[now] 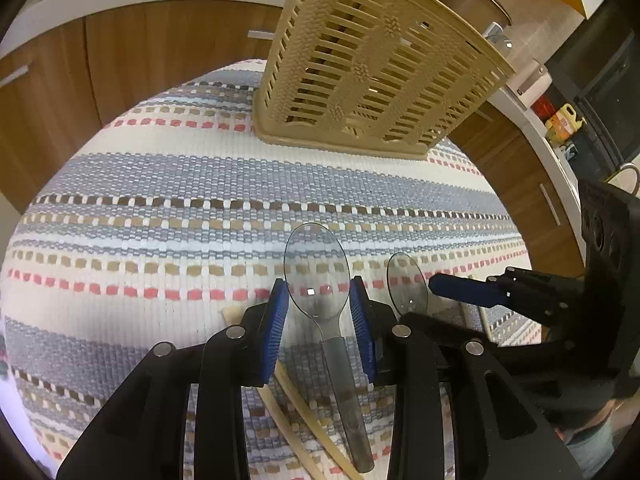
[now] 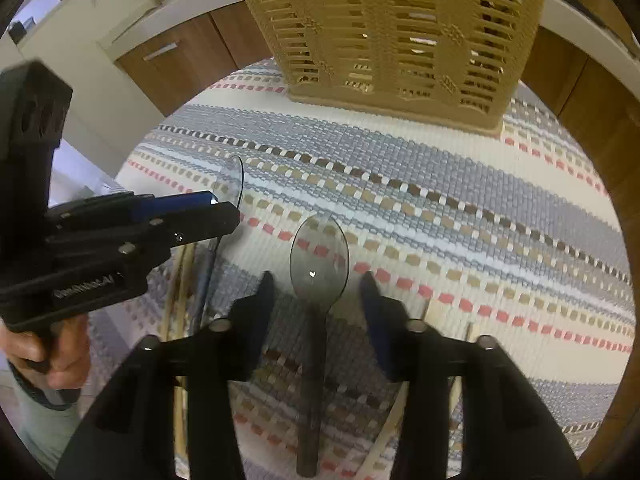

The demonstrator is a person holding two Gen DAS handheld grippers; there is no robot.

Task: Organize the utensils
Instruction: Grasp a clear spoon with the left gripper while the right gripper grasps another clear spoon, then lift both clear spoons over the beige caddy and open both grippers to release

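Observation:
A clear plastic spoon (image 1: 320,280) lies on the striped mat between the blue pads of my left gripper (image 1: 320,300), whose jaws stand open around its bowl without pressing it. A second clear spoon (image 2: 318,268) lies between the open jaws of my right gripper (image 2: 318,292). In the left wrist view this second spoon (image 1: 407,280) lies just right, with the right gripper (image 1: 460,292) beside it. In the right wrist view the left gripper (image 2: 208,204) is at left over the first spoon (image 2: 232,182). A beige slotted basket (image 1: 372,64) stands beyond; it also shows in the right wrist view (image 2: 400,32).
Wooden chopsticks (image 1: 304,412) lie on the mat under and beside the left gripper; more sticks (image 2: 180,304) show in the right wrist view. The striped mat (image 1: 160,184) covers the table. Wooden cabinets (image 1: 140,52) and a white counter stand behind.

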